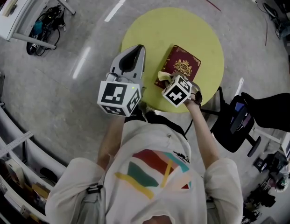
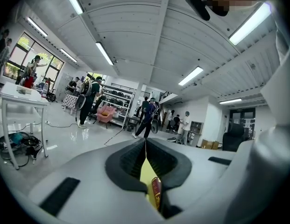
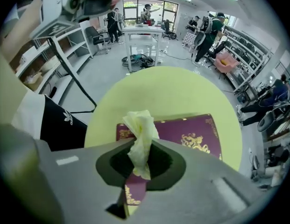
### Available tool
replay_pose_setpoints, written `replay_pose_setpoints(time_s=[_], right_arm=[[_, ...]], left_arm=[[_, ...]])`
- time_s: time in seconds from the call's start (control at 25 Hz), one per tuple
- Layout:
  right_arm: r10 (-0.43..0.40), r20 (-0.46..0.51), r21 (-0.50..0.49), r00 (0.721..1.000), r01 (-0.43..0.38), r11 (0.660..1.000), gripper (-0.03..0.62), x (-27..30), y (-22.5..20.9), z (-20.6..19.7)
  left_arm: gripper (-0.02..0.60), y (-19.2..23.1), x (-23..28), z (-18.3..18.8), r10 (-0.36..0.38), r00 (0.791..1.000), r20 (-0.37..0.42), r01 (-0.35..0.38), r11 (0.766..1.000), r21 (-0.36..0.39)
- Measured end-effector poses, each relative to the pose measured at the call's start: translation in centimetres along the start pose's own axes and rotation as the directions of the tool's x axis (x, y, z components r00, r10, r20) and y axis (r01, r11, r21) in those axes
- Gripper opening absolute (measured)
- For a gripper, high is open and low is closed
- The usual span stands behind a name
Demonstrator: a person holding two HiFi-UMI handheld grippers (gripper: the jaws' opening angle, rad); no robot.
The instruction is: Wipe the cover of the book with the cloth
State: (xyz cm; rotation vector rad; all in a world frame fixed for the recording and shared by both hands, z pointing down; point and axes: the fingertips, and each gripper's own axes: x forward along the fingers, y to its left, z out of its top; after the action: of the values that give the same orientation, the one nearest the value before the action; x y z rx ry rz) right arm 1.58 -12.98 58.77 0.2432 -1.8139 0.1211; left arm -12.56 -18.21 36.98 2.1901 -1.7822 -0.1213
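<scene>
We hold the right gripper pointing down over the near edge of the book, jaws pinching the cloth so it can rub the cover. The book lies flat on the yellow worktop. Left of the book, our left gripper hovers clear, jaws pressed together, empty.

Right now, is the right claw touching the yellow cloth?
Touching. The right gripper view shows the right gripper with its jaws closed on the yellow cloth, which sticks out crumpled from between them.
</scene>
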Motion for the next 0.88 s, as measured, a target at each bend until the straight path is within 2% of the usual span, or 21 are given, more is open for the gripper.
replay_pose_setpoints(time_s=[0.32,0.88], right_arm=[[0.06,0.018,0.028,0.998,-0.061,0.998,0.028,-0.4,4.3,-0.6],[0.115,0.031,0.051,0.993,-0.117,0.992,0.028,-0.4,5.4,-0.7]], left_arm=[[0.017,-0.1,-0.3,0.8,-0.003,1.0,0.024,0.003,1.0,0.007],[0.017,-0.7,0.4,1.4,-0.019,0.999,0.041,0.019,1.0,0.003]])
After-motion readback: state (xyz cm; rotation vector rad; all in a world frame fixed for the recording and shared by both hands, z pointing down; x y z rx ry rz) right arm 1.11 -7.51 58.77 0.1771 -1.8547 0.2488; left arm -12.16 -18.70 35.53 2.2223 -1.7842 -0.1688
